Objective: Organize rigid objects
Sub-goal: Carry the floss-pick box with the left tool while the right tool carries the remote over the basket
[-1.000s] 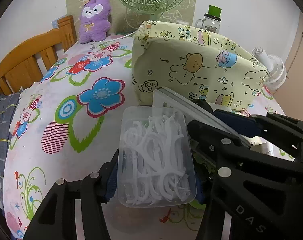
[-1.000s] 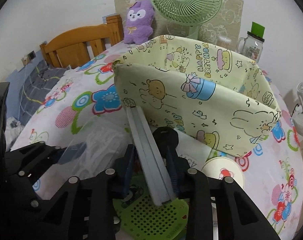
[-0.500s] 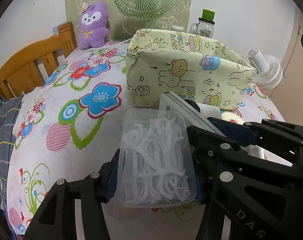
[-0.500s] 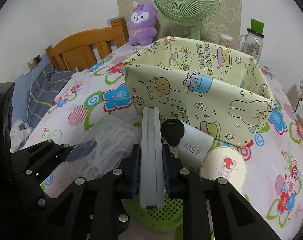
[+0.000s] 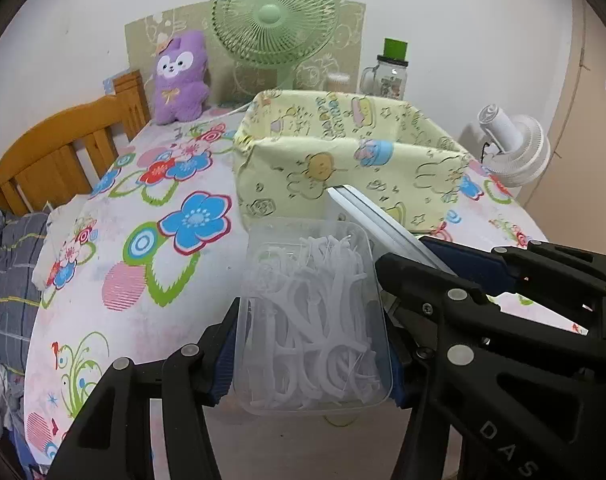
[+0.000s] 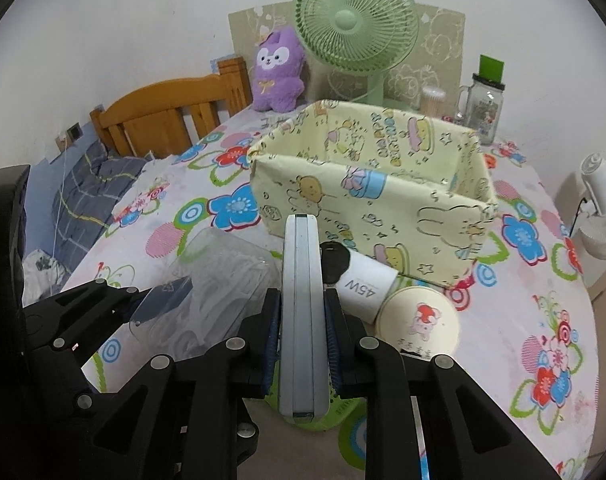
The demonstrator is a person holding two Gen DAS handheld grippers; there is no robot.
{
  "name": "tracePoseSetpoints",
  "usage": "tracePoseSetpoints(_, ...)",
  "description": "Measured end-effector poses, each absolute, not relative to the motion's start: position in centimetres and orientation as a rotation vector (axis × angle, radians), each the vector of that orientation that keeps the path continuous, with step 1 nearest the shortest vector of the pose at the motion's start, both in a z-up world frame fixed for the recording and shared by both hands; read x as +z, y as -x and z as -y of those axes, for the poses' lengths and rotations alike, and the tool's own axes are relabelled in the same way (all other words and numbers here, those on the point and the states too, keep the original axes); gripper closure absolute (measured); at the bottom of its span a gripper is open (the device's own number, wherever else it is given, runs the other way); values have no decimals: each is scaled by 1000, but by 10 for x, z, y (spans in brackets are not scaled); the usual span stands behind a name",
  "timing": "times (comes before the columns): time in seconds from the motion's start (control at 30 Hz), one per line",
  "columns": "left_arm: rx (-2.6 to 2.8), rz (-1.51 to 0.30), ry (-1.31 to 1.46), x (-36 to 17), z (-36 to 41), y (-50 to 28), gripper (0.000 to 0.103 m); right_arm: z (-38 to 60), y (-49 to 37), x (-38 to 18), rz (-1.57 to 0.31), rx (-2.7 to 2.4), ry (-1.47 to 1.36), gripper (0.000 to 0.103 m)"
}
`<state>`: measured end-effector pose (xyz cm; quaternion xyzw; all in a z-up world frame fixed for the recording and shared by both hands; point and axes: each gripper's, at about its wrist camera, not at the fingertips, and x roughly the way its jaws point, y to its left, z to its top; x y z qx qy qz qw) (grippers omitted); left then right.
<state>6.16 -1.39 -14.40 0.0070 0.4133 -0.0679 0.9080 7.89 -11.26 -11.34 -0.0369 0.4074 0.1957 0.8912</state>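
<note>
The left gripper point(image 5: 311, 344) has its two fingers pressed against the long sides of a clear plastic box of white floss picks point(image 5: 313, 320), which sits squarely between the pads and sticks out ahead of the fingertips, lifted off the flowered tablecloth point(image 5: 143, 240). The right gripper point(image 6: 301, 340) is clamped on a flat grey case point(image 6: 301, 300) held on edge, so that only its narrow side shows between the blue pads point(image 6: 271, 344); the case reaches well forward of the fingertips and also extends back behind the pads. In the left wrist view the same grey case crosses diagonally just to the right of the floss box, with the right gripper's black linkage close beside the left one. Ahead of both sets of fingers stands a yellow fabric storage bin point(image 6: 375, 204) printed with cartoon animals, open at the top. Just right of the right gripper's fingers, between them and the bin, lie a white cylinder marked 45W point(image 6: 365, 284) and a round cream tin point(image 6: 418, 322), the two touching or nearly so. Below the right fingers a green perforated item point(image 6: 335, 408) lies on the table. Beyond the bin stand a green fan point(image 6: 355, 20), a purple plush toy point(image 6: 277, 68) and a glass jar mug point(image 6: 481, 108).
</note>
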Motion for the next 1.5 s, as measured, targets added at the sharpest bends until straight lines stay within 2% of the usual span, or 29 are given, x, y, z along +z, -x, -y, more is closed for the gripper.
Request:
tracePoseSetpoints(0.73, -167, -761, -55, -101, 45, -54, 42, 147, -59, -67, -738, 291, 49, 79)
tracePoseSetpoints(1.5, -180, -700, -85, -66, 57, -87, 42, 166, -88, -35, -668, 226, -10, 79)
